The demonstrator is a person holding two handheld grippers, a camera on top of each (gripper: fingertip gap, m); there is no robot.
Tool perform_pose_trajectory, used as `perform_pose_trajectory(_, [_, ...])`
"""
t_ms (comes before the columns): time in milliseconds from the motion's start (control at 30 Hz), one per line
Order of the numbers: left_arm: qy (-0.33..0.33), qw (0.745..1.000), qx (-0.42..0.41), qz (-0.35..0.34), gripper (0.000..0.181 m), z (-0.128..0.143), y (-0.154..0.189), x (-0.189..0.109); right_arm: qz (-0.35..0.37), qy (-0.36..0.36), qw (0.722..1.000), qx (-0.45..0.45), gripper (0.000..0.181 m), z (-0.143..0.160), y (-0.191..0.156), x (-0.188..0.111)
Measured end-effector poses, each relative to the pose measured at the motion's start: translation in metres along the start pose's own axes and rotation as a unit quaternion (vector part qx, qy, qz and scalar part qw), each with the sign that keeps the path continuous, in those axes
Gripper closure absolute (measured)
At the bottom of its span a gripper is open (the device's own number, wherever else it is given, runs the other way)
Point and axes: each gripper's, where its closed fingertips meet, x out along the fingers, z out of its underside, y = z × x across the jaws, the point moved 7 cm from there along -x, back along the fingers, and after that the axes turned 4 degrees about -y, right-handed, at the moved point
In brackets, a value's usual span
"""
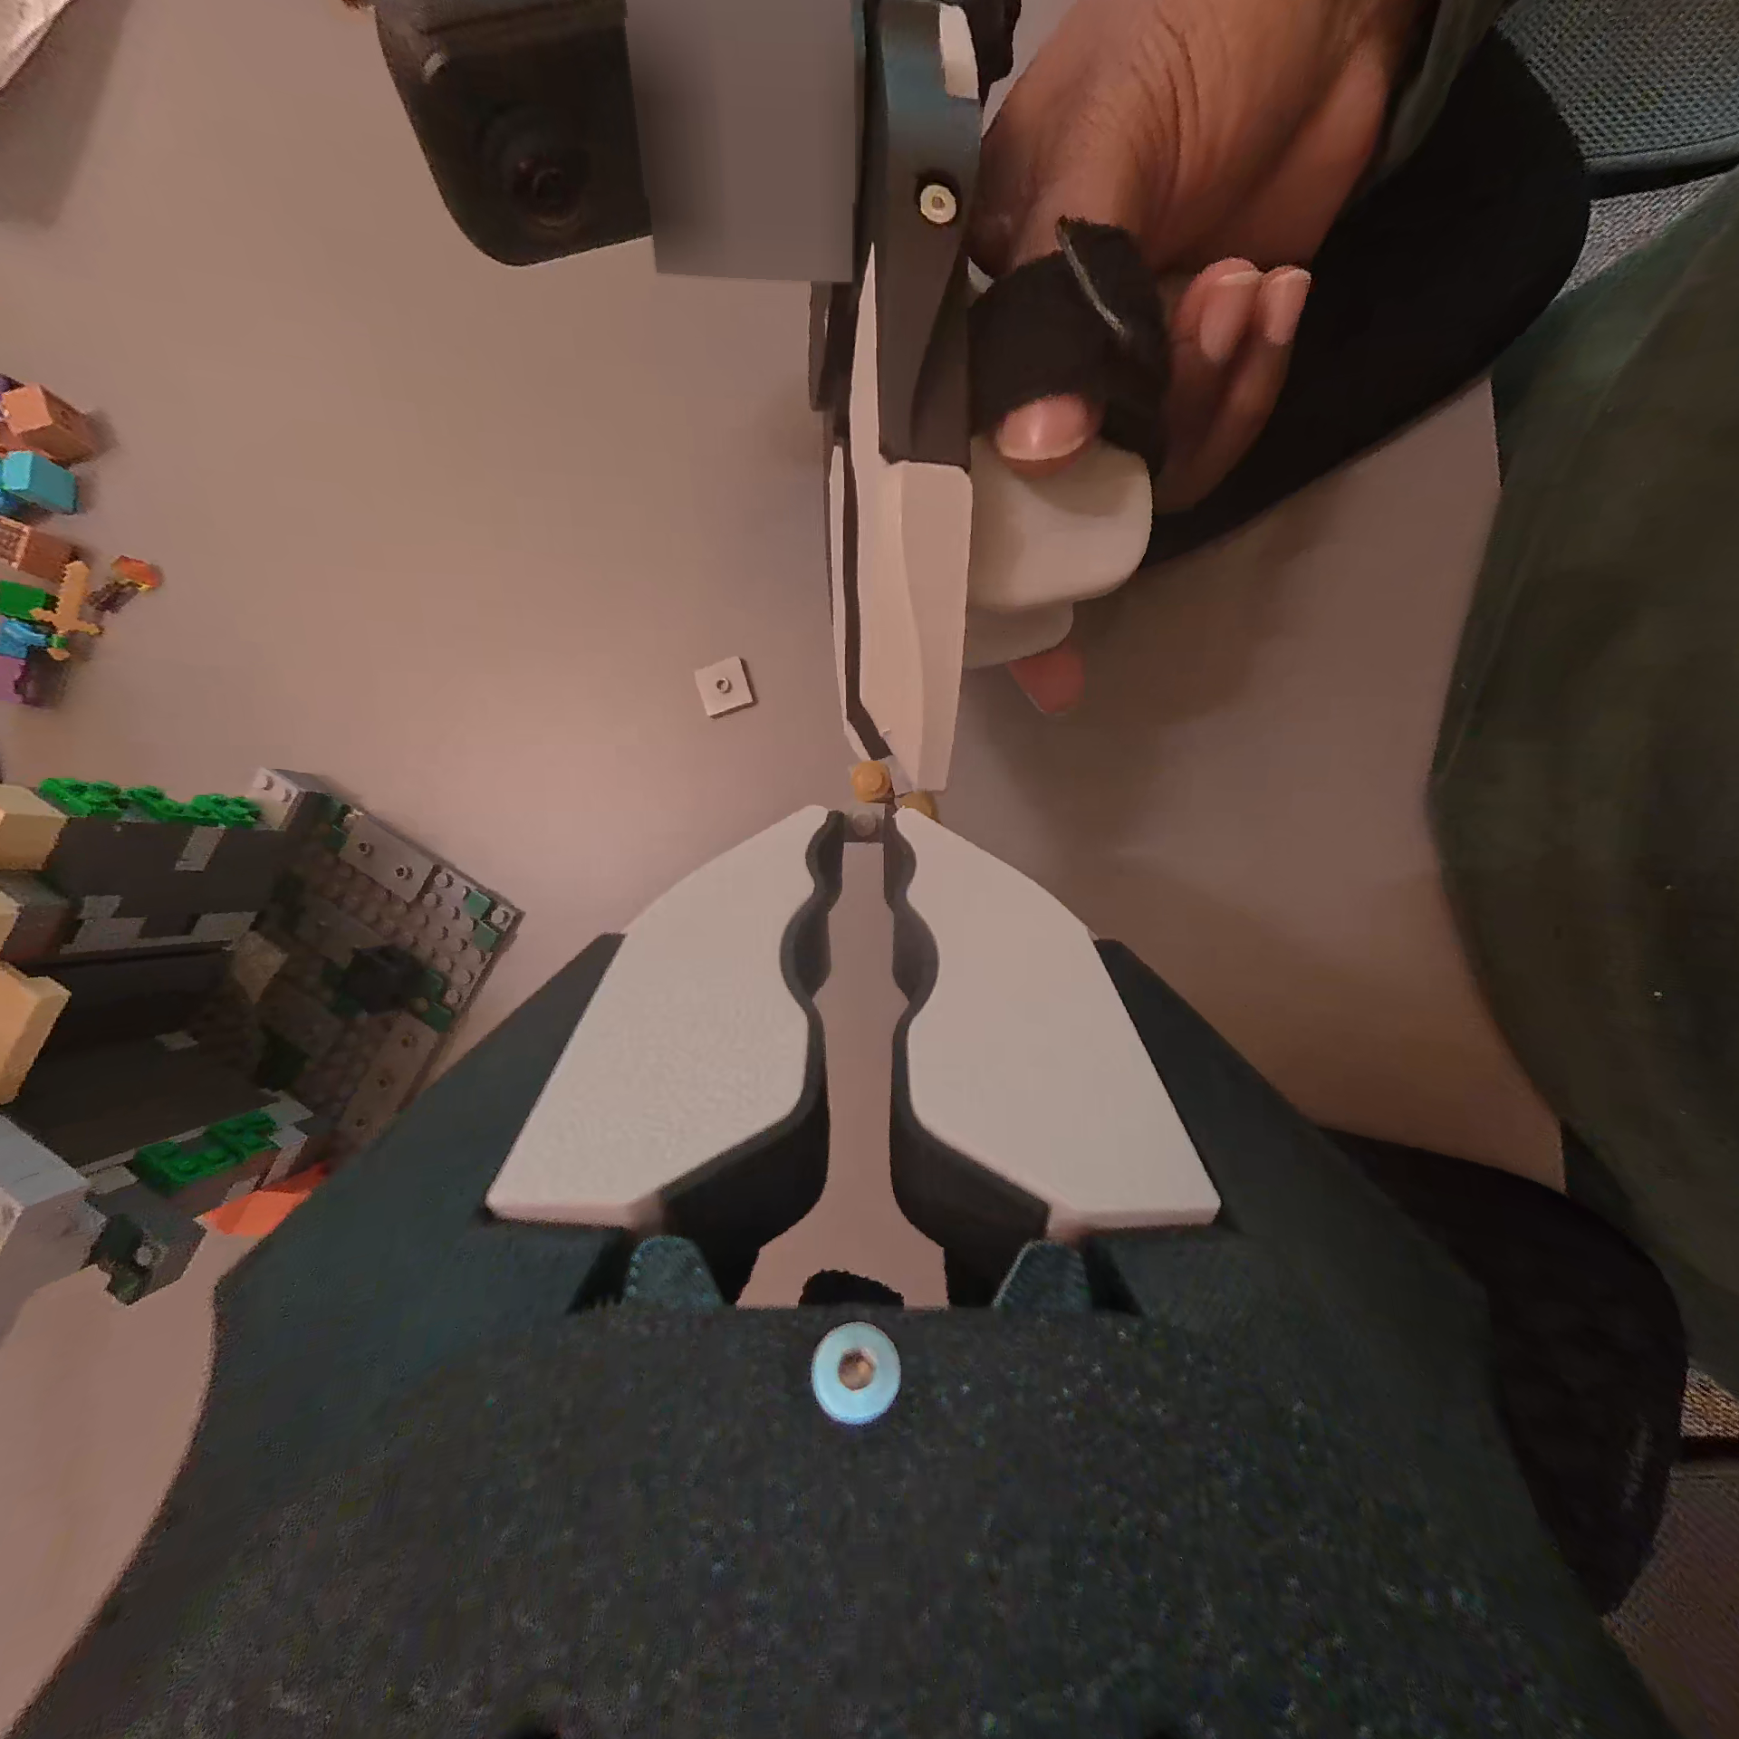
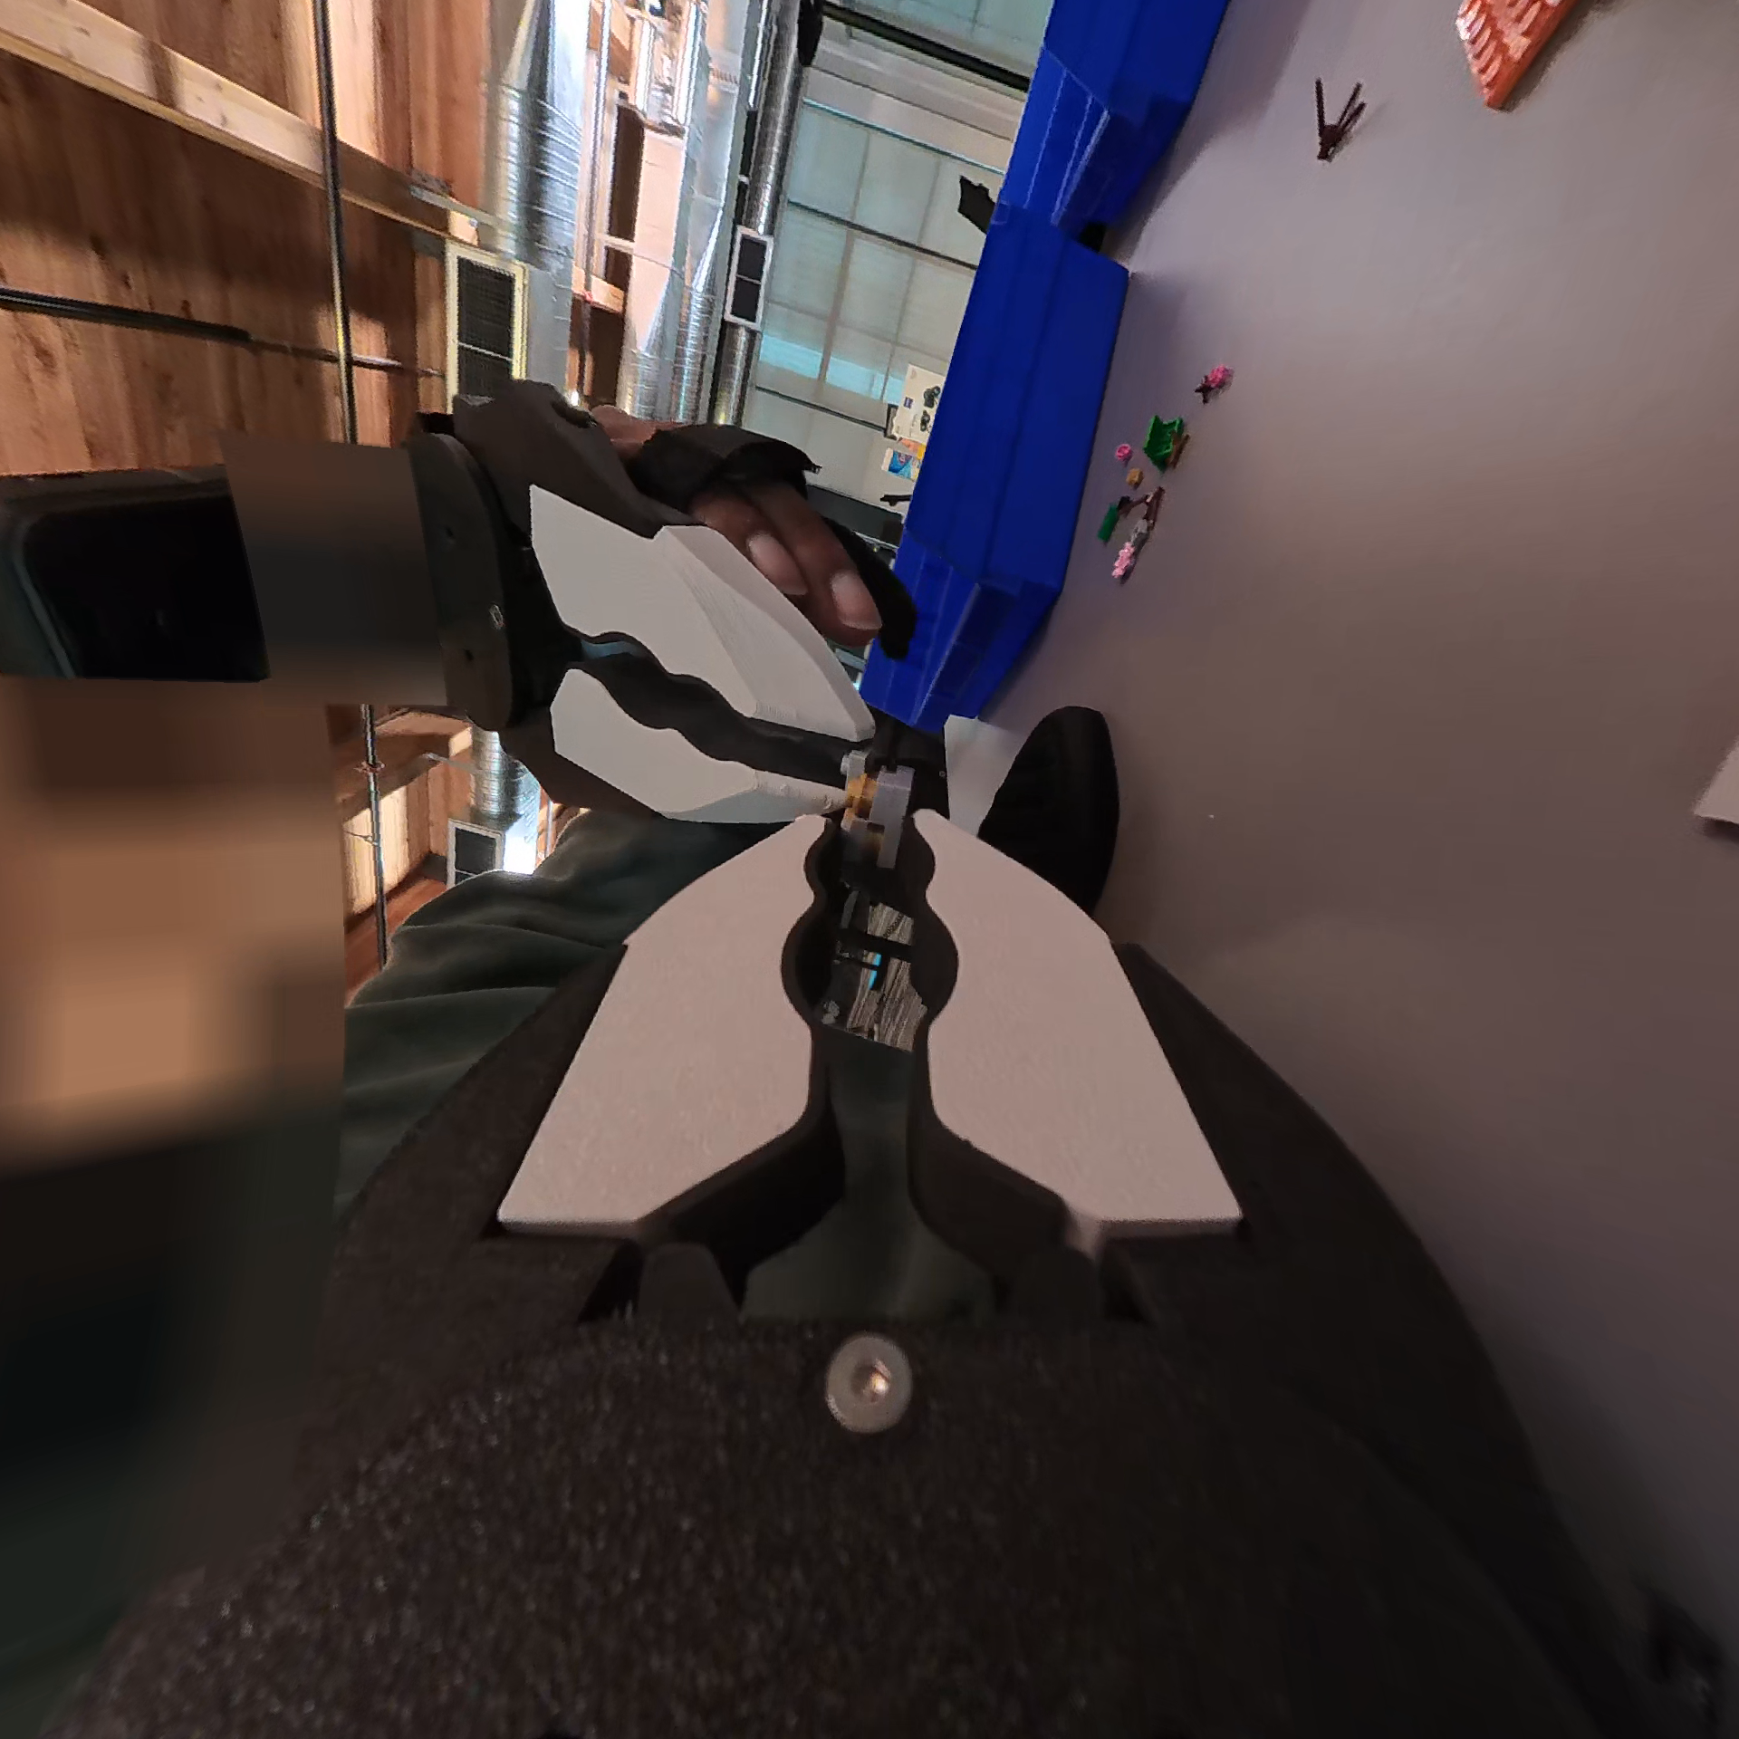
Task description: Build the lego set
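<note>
2 tools (image 1: pixel 864 821) (image 2: pixel 875 821), 1 grey-tan piece (image 2: pixel 870 795)

We observe stacked blue bins (image 2: pixel 1026 395) along the far edge of the grey table (image 2: pixel 1411 659), with a sheet of paper (image 2: pixel 1717 800) at the table's right-hand side. Beyond the bins, we note wooden wall panelling (image 2: pixel 188 282), silver ventilation ducts (image 2: pixel 536 169) and large windows (image 2: pixel 875 235).
</note>
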Motion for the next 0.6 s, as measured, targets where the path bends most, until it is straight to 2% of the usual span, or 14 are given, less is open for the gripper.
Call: perform_pose_trajectory(600, [-0.008, 1.0, -0.014, 0.009, 0.174, -0.012, -0.002, -0.006, -0.022, 0.028, 0.999, -0.014, 0.17, 0.0, -0.004, -0.004])
